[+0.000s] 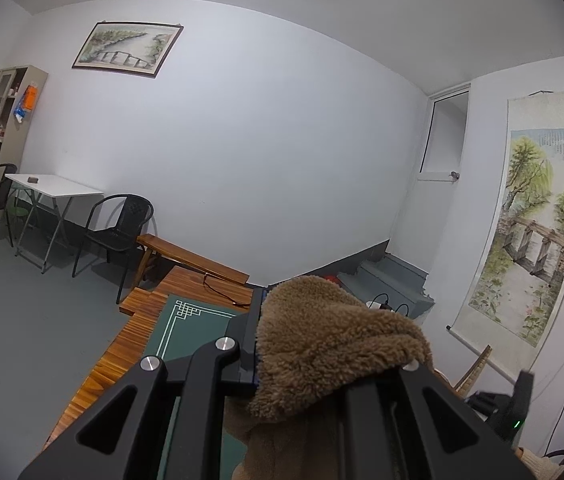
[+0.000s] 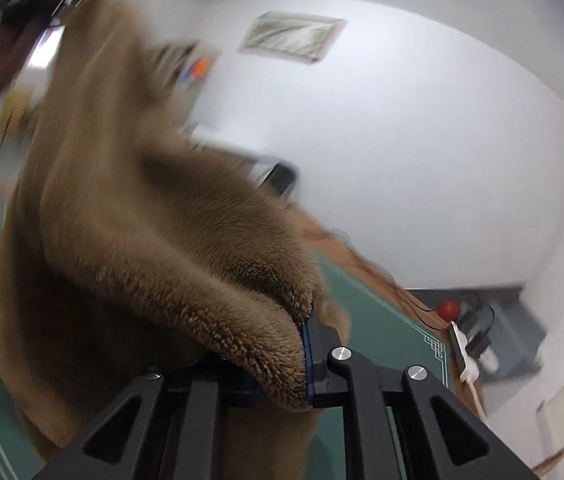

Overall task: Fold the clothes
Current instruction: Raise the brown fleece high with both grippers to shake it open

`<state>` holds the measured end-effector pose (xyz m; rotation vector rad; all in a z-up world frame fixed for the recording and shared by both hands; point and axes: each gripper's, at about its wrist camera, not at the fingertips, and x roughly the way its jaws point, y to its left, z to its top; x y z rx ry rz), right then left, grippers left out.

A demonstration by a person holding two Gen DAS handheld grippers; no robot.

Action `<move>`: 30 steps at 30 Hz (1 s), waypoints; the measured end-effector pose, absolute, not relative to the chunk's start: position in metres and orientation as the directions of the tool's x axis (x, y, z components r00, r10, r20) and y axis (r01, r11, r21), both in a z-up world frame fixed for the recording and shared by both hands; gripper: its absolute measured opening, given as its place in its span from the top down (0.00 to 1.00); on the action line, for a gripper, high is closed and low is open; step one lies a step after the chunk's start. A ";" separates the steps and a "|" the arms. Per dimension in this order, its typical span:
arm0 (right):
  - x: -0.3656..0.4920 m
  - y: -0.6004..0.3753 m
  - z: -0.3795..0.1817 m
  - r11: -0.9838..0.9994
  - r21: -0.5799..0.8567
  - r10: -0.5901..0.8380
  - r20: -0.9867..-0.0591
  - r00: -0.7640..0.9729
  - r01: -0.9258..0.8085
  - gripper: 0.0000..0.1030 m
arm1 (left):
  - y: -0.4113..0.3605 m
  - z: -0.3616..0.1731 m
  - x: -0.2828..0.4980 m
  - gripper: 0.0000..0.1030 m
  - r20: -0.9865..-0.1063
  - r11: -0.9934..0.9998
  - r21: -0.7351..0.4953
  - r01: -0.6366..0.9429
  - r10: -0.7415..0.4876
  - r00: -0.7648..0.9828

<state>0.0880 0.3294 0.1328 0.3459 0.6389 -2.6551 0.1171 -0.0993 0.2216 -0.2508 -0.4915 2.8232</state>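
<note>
Left gripper [image 1: 302,344] clamped on a bunched fold of brown fleece [image 1: 334,340], lifted above the green mat [image 1: 197,328]. Black chair [image 1: 115,232] and white table [image 1: 55,186] way back on the left, scroll [image 1: 530,220] hanging on the right wall. Right gripper [image 2: 282,360] pinching another edge of the same fleece [image 2: 141,220], rest of it stretching up and left, blurry. Same mat [image 2: 382,332] below, power strip [image 2: 466,352] past its right corner.
</note>
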 end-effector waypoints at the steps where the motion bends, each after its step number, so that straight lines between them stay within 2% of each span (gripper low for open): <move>1: 0.088 0.338 0.145 -0.852 -0.346 -0.303 -0.289 -0.908 0.394 0.87 | -0.099 0.222 0.117 0.85 -0.120 -0.904 -0.358 -0.233 0.292 -0.949; 9: 0.124 0.378 0.250 -0.959 -0.264 -0.122 0.040 -0.992 0.108 0.88 | -0.081 0.259 0.127 0.85 -0.041 -0.860 -0.366 -0.356 0.397 -0.917; 17: 0.225 0.362 0.388 -0.979 -0.152 0.056 0.427 -0.903 -0.133 0.88 | -0.051 0.350 0.199 0.84 0.174 -0.862 -0.208 -0.461 0.432 -0.885; 19: 0.252 0.353 0.415 -0.977 -0.122 0.092 0.500 -0.861 -0.176 0.88 | -0.047 0.369 0.221 0.84 0.224 -0.866 -0.170 -0.471 0.431 -0.874; 22: 0.289 0.343 0.439 -0.967 -0.102 0.134 0.575 -0.807 -0.234 0.88 | -0.046 0.384 0.246 0.84 0.270 -0.865 -0.146 -0.481 0.432 -0.860; 25: 0.312 0.333 0.448 -0.958 -0.101 0.153 0.614 -0.774 -0.270 0.88 | -0.051 0.381 0.259 0.84 0.277 -0.851 -0.160 -0.501 0.448 -0.850; 30: 0.328 0.324 0.440 -0.951 -0.113 0.162 0.612 -0.774 -0.288 0.88 | -0.047 0.342 0.251 0.84 0.178 -0.788 -0.236 -0.568 0.540 -0.823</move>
